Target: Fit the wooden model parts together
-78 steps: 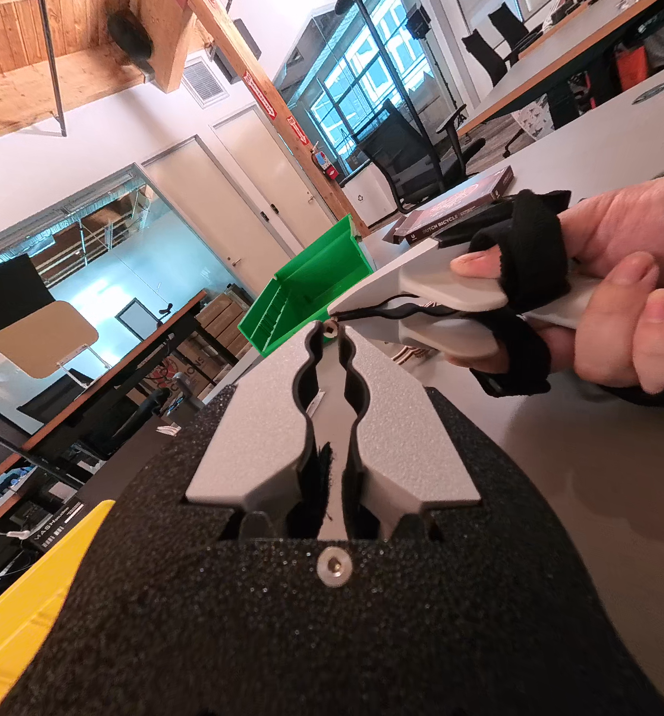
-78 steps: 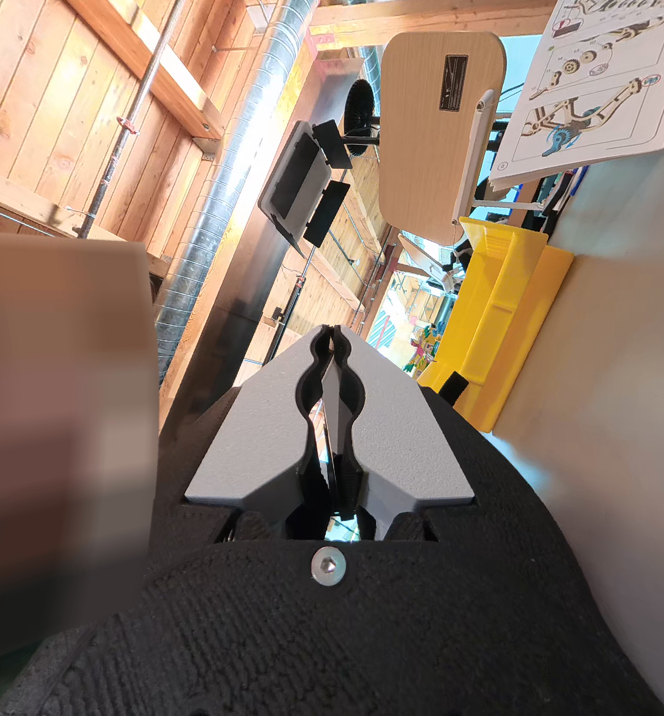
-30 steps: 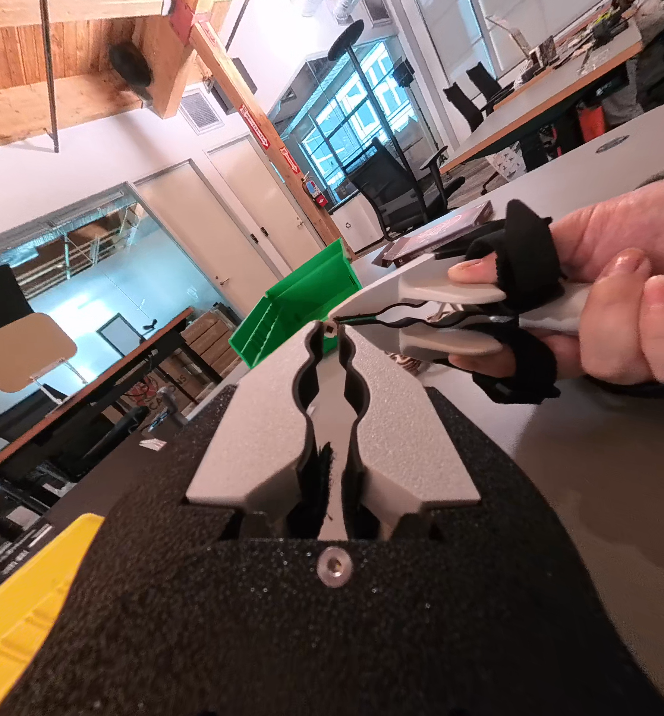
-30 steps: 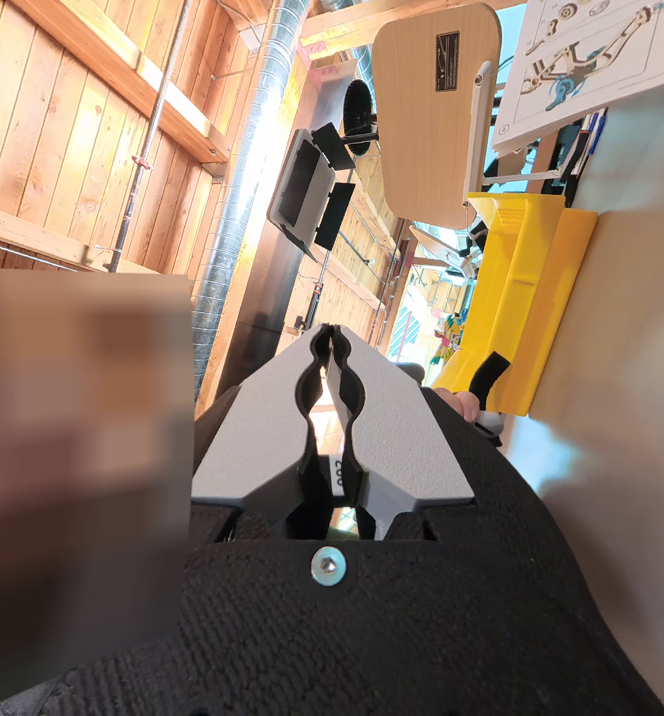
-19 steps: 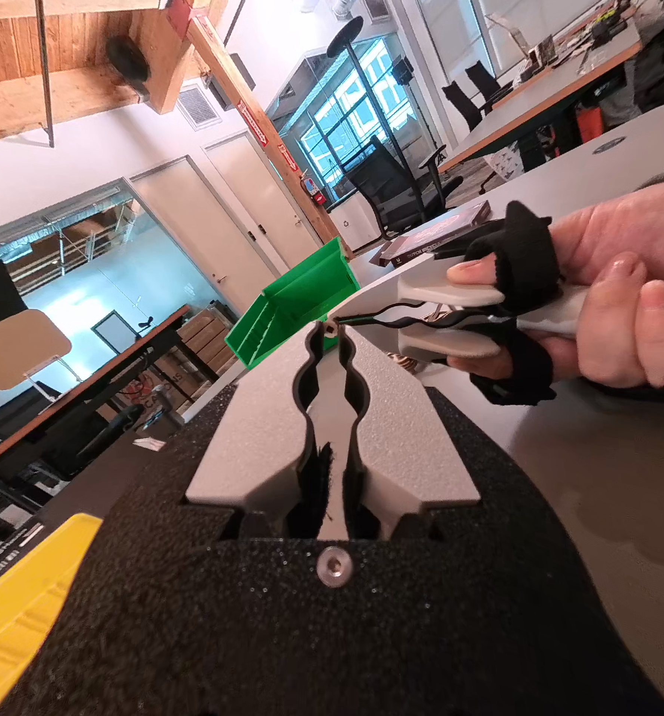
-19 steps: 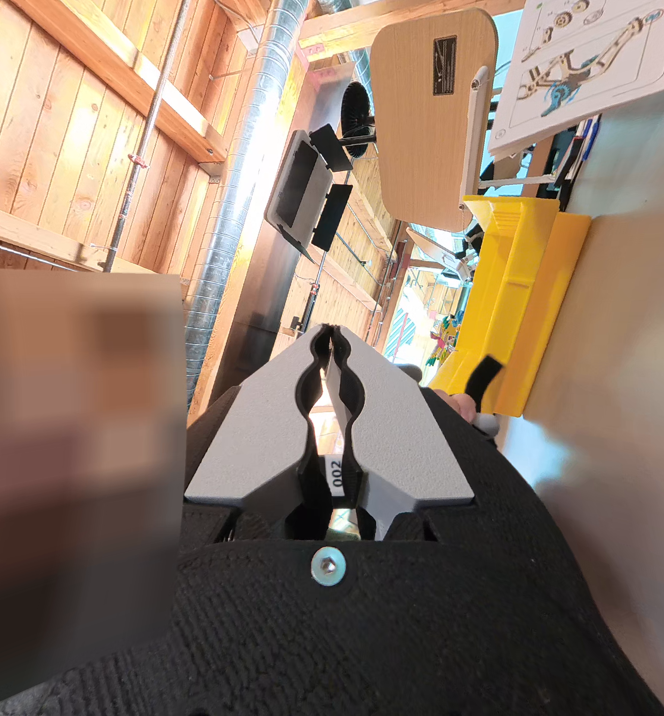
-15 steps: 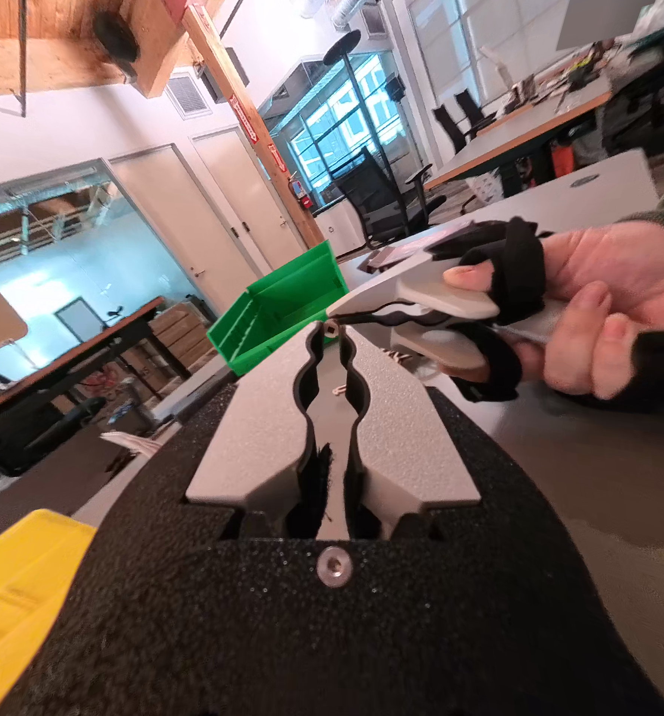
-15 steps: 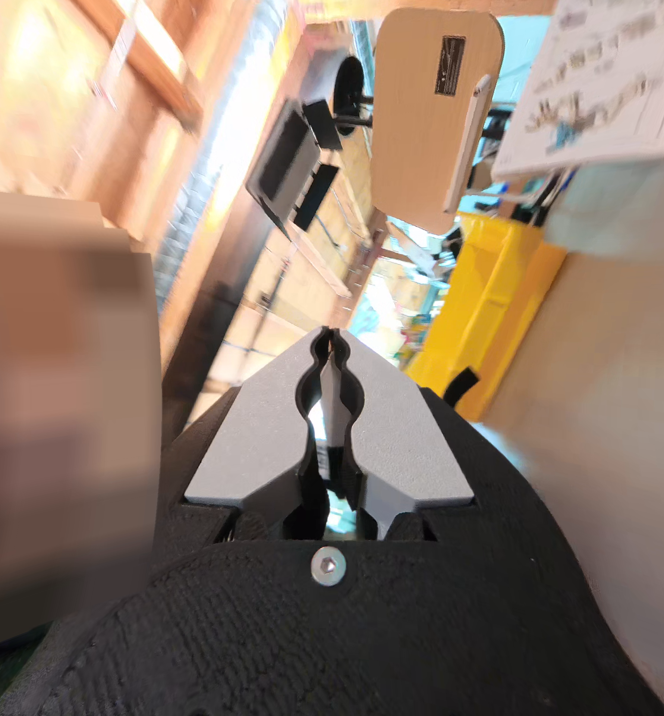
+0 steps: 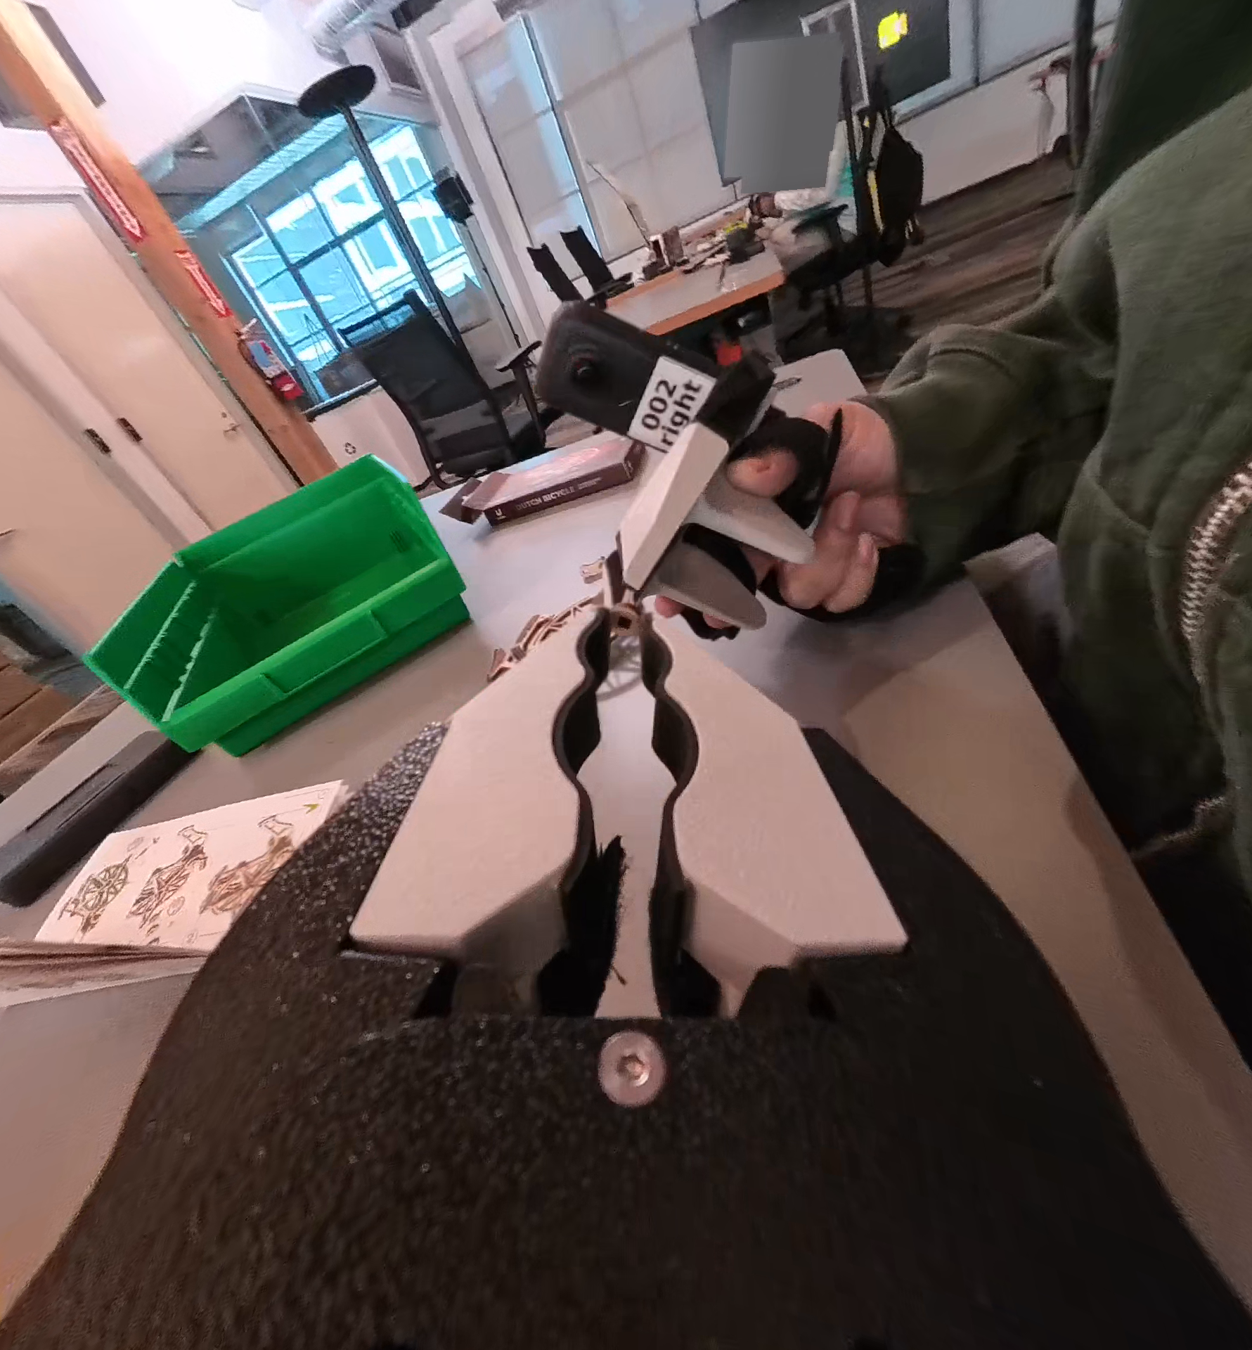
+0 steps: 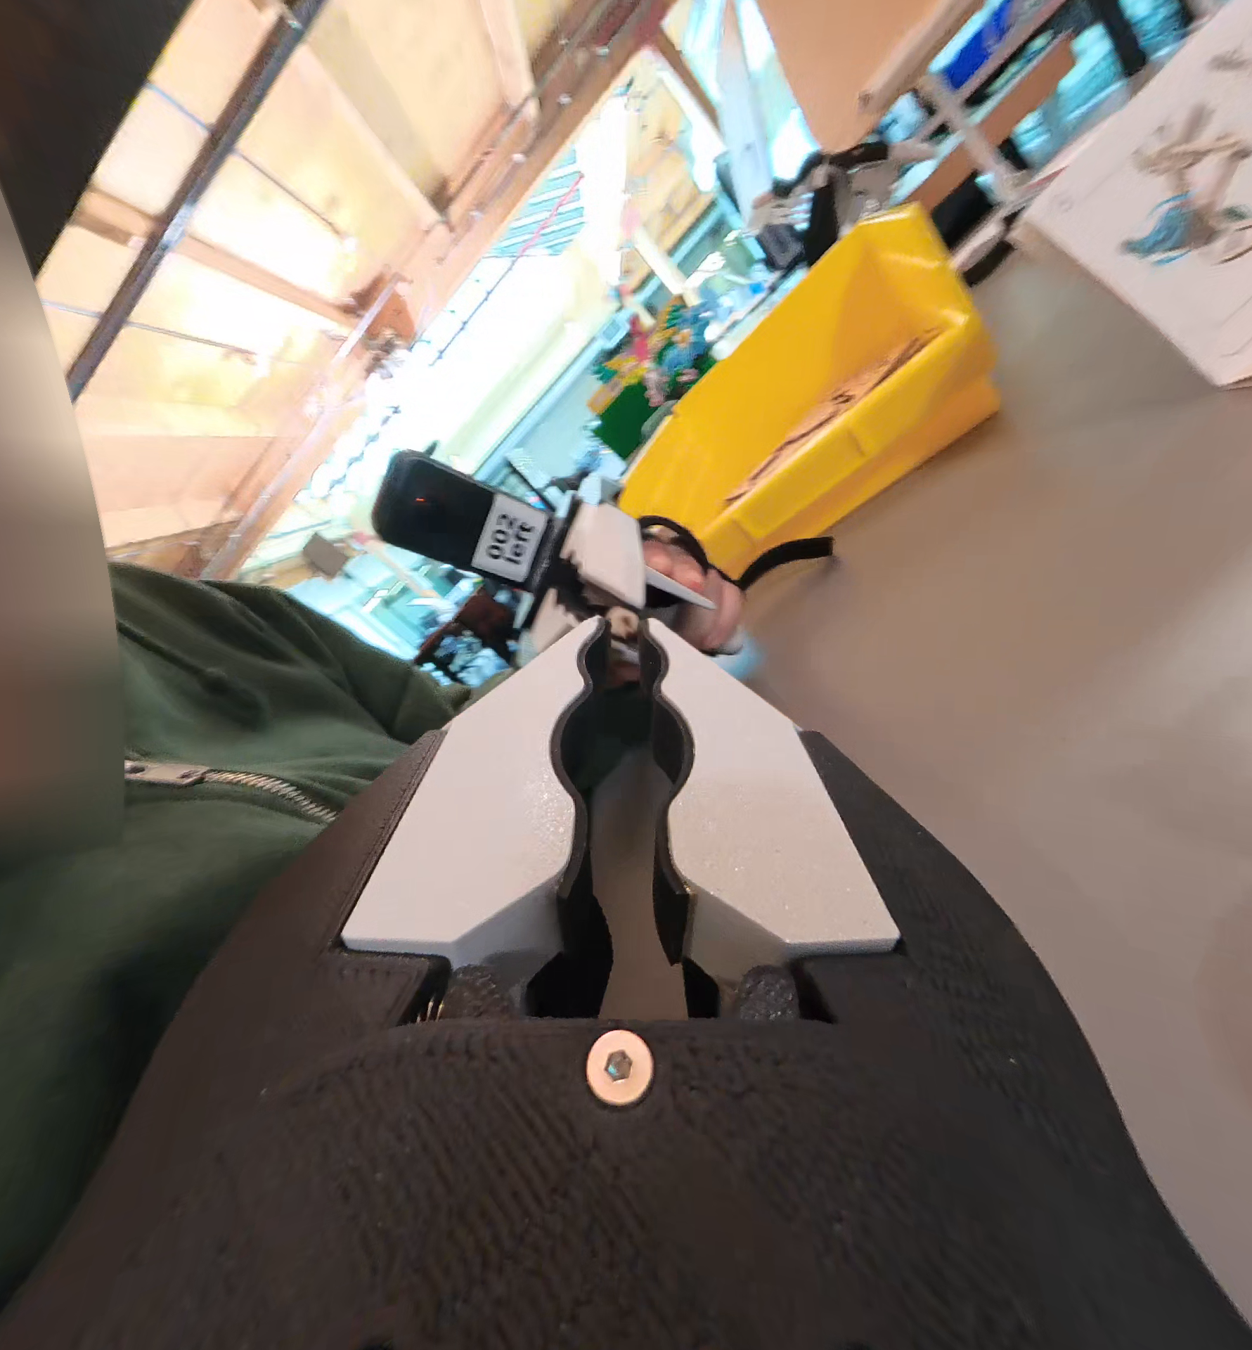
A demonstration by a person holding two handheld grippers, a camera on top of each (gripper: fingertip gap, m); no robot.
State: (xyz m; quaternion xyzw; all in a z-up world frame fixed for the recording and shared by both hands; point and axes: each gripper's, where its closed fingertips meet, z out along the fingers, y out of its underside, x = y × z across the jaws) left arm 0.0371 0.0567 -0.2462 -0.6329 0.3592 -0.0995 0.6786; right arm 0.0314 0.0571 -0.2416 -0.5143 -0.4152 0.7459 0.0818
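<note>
In the left wrist view my left gripper (image 9: 621,621) is shut on a small pale wooden piece (image 9: 621,622) at its tips, above the grey table (image 9: 864,657). My right gripper (image 9: 619,588), held in a hand, points down and meets that piece tip to tip. In the right wrist view my right gripper (image 10: 621,630) is shut on a small pale wooden piece (image 10: 623,627), and the left gripper (image 10: 601,566) touches it from beyond. I cannot tell whether both hold one piece. A spoked wooden wheel (image 9: 619,683) shows through the left fingers' gap.
A green bin (image 9: 279,606) stands at the left, a dark flat box (image 9: 564,482) behind it. Loose wooden parts (image 9: 528,646) lie near the tips. An instruction sheet (image 9: 192,862) lies front left. A yellow bin (image 10: 827,438) holds wooden sheets. A green-sleeved arm (image 9: 1046,409) is at the right. Left and right tips are no more than a few centimetres apart.
Both grippers have tipped down toward the table. The right gripper has turned from lying level to pointing steeply down onto the left gripper's tips. Both stay shut.
</note>
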